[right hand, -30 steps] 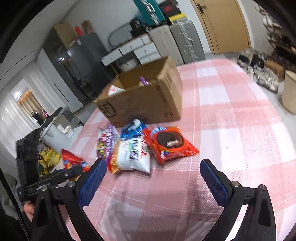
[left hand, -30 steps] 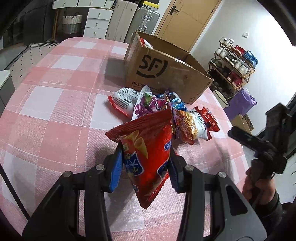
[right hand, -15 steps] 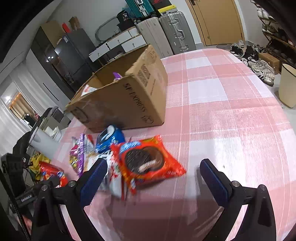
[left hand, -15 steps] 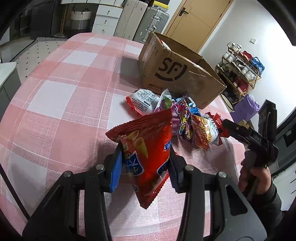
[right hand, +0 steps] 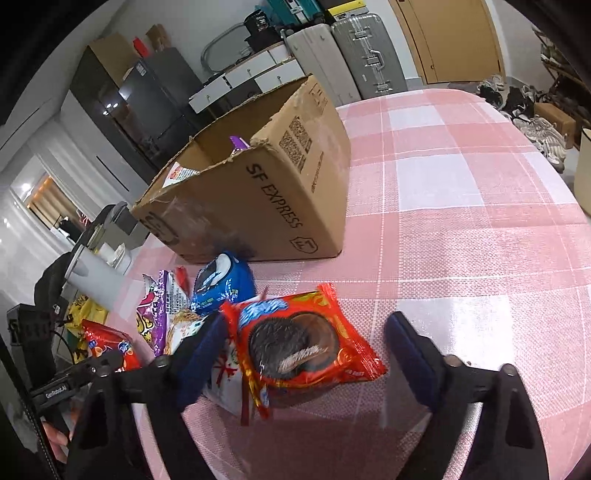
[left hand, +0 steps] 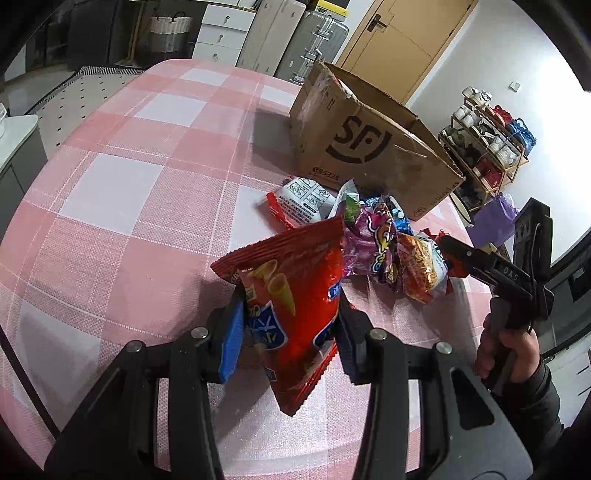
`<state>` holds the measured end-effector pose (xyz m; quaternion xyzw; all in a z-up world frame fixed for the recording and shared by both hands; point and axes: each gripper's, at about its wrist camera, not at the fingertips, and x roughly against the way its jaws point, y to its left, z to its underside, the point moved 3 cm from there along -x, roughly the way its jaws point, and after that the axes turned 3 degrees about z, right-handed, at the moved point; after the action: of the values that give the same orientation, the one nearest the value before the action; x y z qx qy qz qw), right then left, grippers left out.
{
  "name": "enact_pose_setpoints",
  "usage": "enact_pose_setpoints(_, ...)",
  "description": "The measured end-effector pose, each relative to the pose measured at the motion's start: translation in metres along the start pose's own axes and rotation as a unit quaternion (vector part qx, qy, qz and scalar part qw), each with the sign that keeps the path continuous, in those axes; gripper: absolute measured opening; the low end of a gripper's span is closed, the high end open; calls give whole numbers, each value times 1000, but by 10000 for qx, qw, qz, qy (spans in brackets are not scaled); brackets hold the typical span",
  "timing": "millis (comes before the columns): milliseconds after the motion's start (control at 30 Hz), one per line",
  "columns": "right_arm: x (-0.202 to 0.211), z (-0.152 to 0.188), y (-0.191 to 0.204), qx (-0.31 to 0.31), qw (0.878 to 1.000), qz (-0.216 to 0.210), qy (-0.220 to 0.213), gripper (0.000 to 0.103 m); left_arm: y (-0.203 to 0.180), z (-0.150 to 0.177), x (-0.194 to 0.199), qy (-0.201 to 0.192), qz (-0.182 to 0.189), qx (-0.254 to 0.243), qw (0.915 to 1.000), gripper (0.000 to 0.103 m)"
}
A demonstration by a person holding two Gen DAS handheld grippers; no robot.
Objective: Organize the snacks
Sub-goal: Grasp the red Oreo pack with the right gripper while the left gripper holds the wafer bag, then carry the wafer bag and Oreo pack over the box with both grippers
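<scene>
Surface: pink checked tablecloth (right hand: 461,236) covered the table.
Left gripper (left hand: 290,328): clamped on a red chip bag (left hand: 295,310), held off the cloth.
Right gripper (right hand: 306,354): jaws had just been closing, still apart around a red cookie pack (right hand: 299,347) lying on the cloth.
Snack pile (left hand: 384,243): beside the box.
Cardboard box (right hand: 266,192): open-topped, a few packets showing inside.

White walls, wooden door (left hand: 402,40), white drawer unit (left hand: 221,35), suitcases (right hand: 343,62), shoe rack (left hand: 487,144), dark fridge (right hand: 147,99)
</scene>
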<state>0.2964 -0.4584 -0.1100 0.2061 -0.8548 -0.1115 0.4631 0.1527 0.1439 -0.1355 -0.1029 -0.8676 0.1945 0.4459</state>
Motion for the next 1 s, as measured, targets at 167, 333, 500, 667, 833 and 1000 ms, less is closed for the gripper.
enact_pose_setpoints(167,-2,4,5,154,9998,-110,27,57,-2,0,2,1,-9,-17,10000,40)
enact_pose_setpoints(333,3,6,1,40,9998,-198,-16,52,-6,0,7,-34,-14,-37,10000,40)
enact_pose_setpoints(500,22,8,-3,-139,9993,-271,-211,52,-8,-2,13,-98,-15,-68,9999,40)
enact_pose_setpoints(667,48,9,0,-150,9983,-352,-433,52,-17,-6,22,-202,-26,-196,9996,40)
enact_pose_setpoints(833,72,7,11,-140,9960,-626,-625,52,-25,-10,32,-294,-109,-319,9990,40)
enact_pose_setpoints(1000,99,2,36,121,9938,-732,-832,52,-42,-19,48,-519,-86,-570,9970,40)
